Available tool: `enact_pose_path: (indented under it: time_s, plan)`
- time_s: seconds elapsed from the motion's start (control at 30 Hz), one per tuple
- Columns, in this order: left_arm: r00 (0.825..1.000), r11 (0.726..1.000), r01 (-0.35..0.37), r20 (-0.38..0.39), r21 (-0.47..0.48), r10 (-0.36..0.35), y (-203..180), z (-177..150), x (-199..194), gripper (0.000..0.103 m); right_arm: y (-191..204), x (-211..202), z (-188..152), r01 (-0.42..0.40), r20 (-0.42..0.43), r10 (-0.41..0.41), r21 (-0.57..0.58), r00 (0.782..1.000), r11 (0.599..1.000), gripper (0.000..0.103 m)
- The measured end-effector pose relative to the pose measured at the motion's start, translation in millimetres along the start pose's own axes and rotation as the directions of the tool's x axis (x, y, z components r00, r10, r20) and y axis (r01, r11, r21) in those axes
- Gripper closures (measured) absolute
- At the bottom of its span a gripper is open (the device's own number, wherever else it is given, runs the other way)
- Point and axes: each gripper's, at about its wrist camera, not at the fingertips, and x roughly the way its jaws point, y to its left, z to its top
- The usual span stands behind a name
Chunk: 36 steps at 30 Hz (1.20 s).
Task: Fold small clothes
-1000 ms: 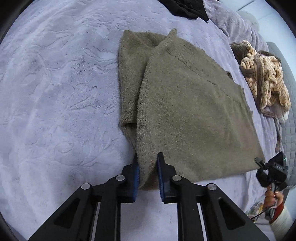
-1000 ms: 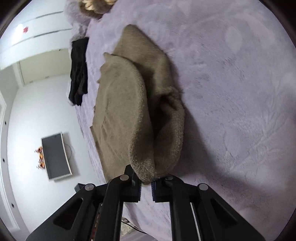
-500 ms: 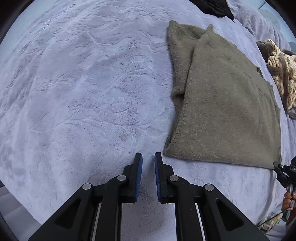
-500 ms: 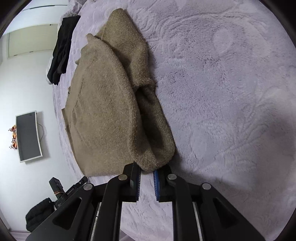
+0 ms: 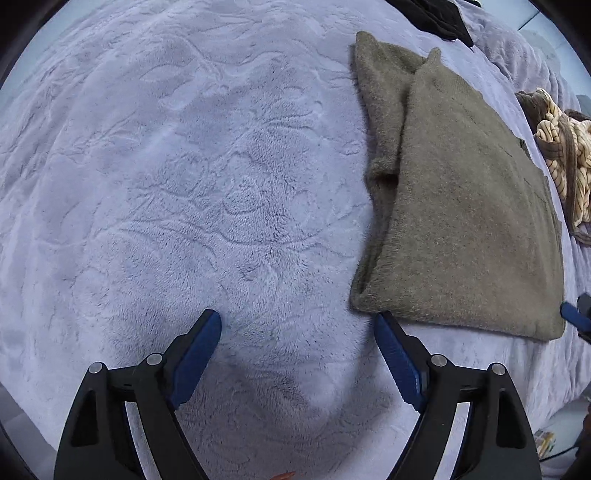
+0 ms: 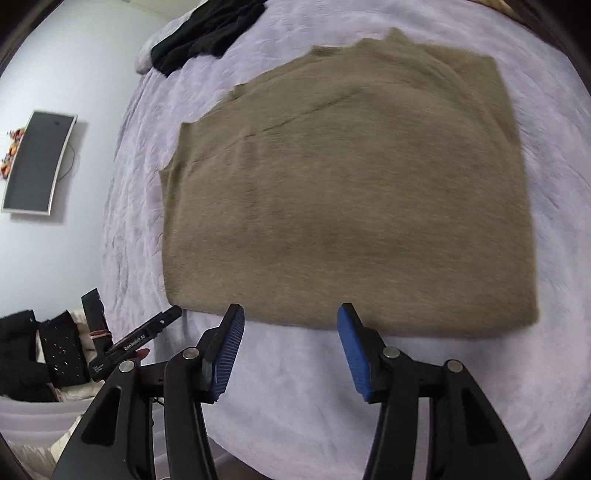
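The sweater [image 6: 347, 192] lay folded flat on the blanket [image 5: 184, 184]. The left gripper [image 5: 297, 321] hung with jaws spread wide and empty, its right fingertip just beside the sweater's near corner, perhaps touching. The right gripper [image 6: 290, 314] hovered at the sweater's near edge, jaws likewise apart, holding nothing. Black clothing [image 6: 207, 33] lay beyond.

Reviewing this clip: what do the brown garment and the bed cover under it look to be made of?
The brown garment looks like a soft, fuzzy knit, perhaps wool or a wool-like blend: matte, with a hazy nap and thick rounded folded edges. The bed cover looks like plush fleece, pale lilac, with an embossed leaf-like pattern and short pile that shows brushed streaks. Exact fibres cannot be told.
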Motion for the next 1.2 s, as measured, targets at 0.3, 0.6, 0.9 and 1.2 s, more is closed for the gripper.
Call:
enact_pose_path:
  time_s: [0.3, 0.6, 0.9, 1.2]
  plan:
    - [0.998, 0.987, 0.067, -0.031, 0.144, -0.063, -9.6, -5.6, 0.1, 0.001, 150.2, 99.8, 77.8, 0.058, 0.000, -0.059, -0.158, 0.998, 0.986, 0.046]
    - [0.984, 0.987, 0.158, 0.091, -0.023, -0.156, 48.1, -33.1, -47.0, 0.001, 166.8, 158.0, 123.9, 0.233, 0.006, -0.236, -0.174, 0.972, 0.957, 0.097]
    - [0.991, 0.992, 0.111, 0.082, -0.060, -0.106, 71.7, -26.3, -49.7, 0.001, 177.2, 174.0, 121.5, 0.207, -0.039, -0.228, -0.289, 0.973, 0.935, 0.092]
    - [0.990, 0.992, 0.126, 0.067, -0.021, -0.124, 18.4, -5.0, -35.7, 0.001, 148.3, 112.7, 58.2, 0.022, -0.099, -0.042, -0.194, 0.994, 0.981, 0.047]
